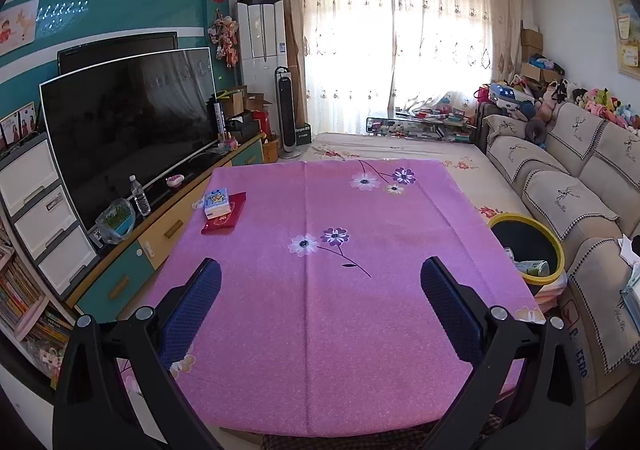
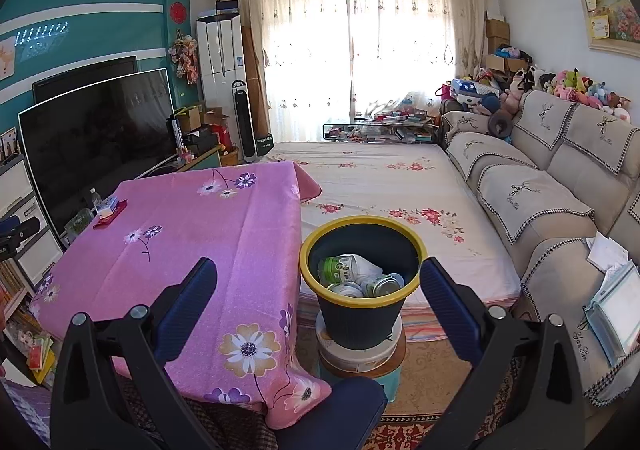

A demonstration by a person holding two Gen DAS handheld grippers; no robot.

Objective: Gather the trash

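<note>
A dark bin with a yellow rim (image 2: 362, 292) stands on a stool just right of the table, holding several green-and-white cans (image 2: 340, 270) and crumpled paper. It shows at the table's right edge as the bin (image 1: 554, 250) in the left wrist view. My right gripper (image 2: 318, 290) hovers open above and in front of the bin, nothing between its fingers. Over the pink flowered tablecloth (image 1: 320, 310) my left gripper (image 1: 320, 290) stands open and empty. A tissue pack (image 1: 216, 203) lies on a red packet (image 1: 225, 214) at the table's far left.
A TV (image 1: 128, 126) and cabinet with a water bottle (image 1: 140, 196) run along the left. A beige sofa (image 2: 560, 210) lines the right, with a floral mattress (image 2: 400, 190) between. A blue cushion (image 2: 332, 410) sits below the table's near corner.
</note>
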